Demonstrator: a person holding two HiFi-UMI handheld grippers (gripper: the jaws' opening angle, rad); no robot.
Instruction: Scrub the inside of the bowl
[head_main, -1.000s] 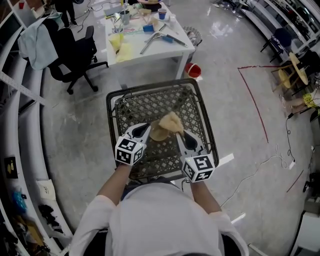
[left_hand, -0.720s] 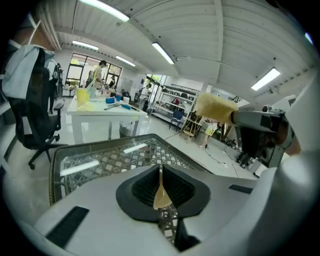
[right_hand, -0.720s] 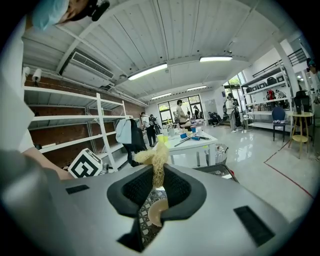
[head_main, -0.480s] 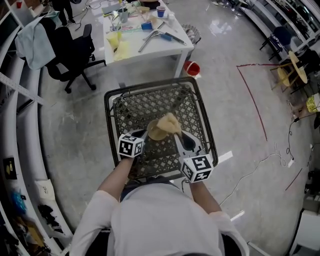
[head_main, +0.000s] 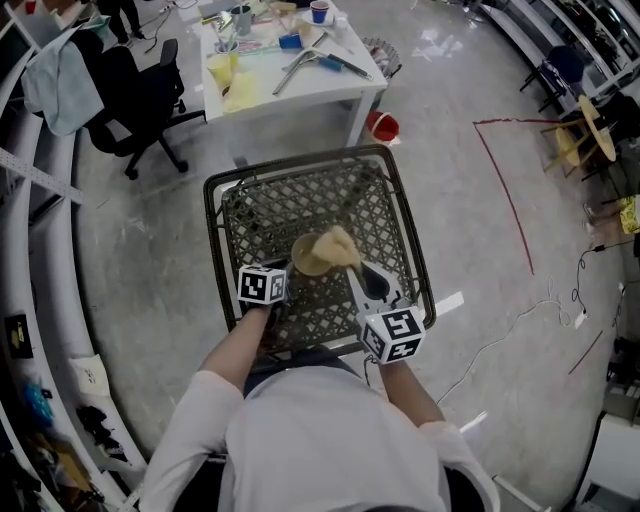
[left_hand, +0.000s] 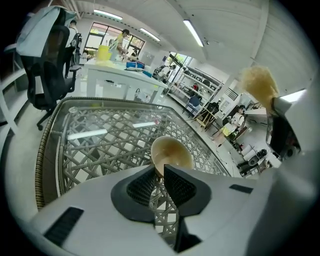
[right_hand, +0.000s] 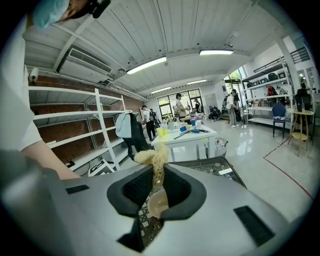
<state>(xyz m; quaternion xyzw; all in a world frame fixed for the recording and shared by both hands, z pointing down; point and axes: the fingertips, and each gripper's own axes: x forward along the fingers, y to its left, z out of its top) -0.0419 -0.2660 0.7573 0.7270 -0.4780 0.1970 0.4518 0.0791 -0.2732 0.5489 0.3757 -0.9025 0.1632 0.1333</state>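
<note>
A tan bowl (head_main: 305, 258) sits on the glass-topped lattice table (head_main: 215, 190), near its middle. My left gripper (head_main: 287, 269) reaches it from the left. In the left gripper view the bowl (left_hand: 172, 152) has its near rim pinched between the almost closed jaws of that gripper (left_hand: 161, 172). My right gripper (head_main: 352, 266) is shut on a yellow mesh scrubber (head_main: 338, 246), held just above the bowl's right edge. In the right gripper view the scrubber (right_hand: 156, 159) sticks up from the gripper (right_hand: 159, 176), and the bowl (right_hand: 155, 204) shows below it.
A white table (head_main: 290, 70) with cups and tools stands beyond the lattice table. A black office chair (head_main: 140, 100) is to its left and a red bucket (head_main: 382, 127) under its right corner. White shelving runs along the left. Red tape lines (head_main: 505, 190) mark the floor on the right.
My left gripper has sunk toward the table and rolled, so its marker cube sits lower and its jaws are hidden behind it. The bowl and the right gripper have hardly moved.
</note>
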